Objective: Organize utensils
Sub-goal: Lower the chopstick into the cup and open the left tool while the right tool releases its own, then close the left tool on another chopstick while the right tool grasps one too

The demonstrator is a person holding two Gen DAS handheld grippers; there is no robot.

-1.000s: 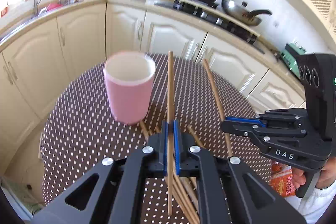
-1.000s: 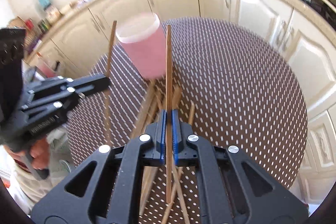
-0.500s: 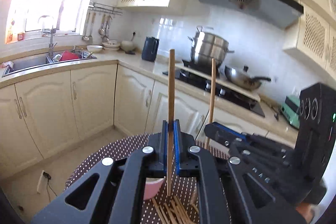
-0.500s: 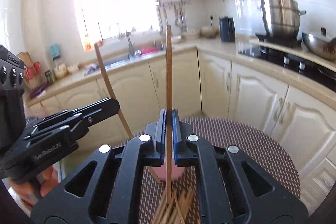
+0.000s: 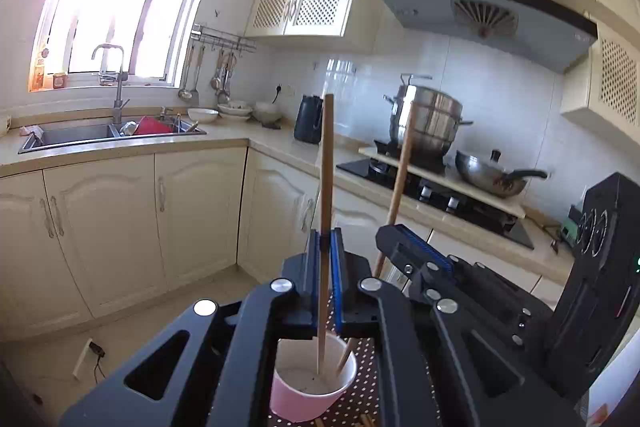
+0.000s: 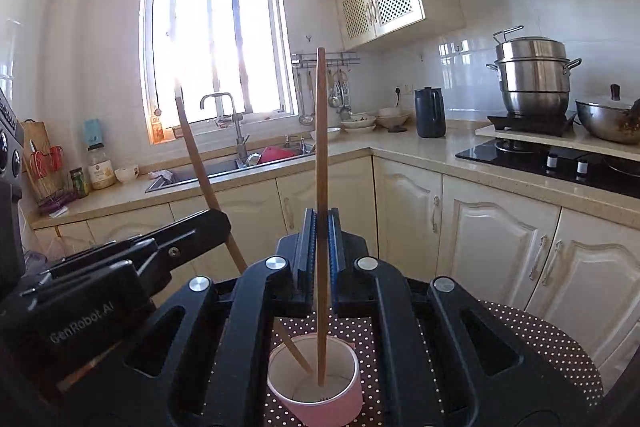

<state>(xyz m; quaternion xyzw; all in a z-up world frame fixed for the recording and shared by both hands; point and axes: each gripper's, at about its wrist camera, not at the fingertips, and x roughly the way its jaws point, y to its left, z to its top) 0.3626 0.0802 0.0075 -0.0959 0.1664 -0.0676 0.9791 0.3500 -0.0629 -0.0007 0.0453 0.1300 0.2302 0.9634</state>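
Light source: daylight poured through the window (image 6: 218, 35) behind the sink; the room was bright.
Glare: the panes were blown out to white, and in the right wrist view the tip of the chopstick (image 6: 196, 163) crossing the window was lost in the flare.
Reflections: window light streaked the wall tiles beside the steel pot (image 5: 430, 125).
Shadows: soft and faint on the cabinet doors (image 5: 116, 223) below the window.
Distortion: strong fisheye bend, the window frame curved, dark corners ringing both views.
Focus: the kitchen was sharp; the gripper bodies nearest the lens looked slightly soft.
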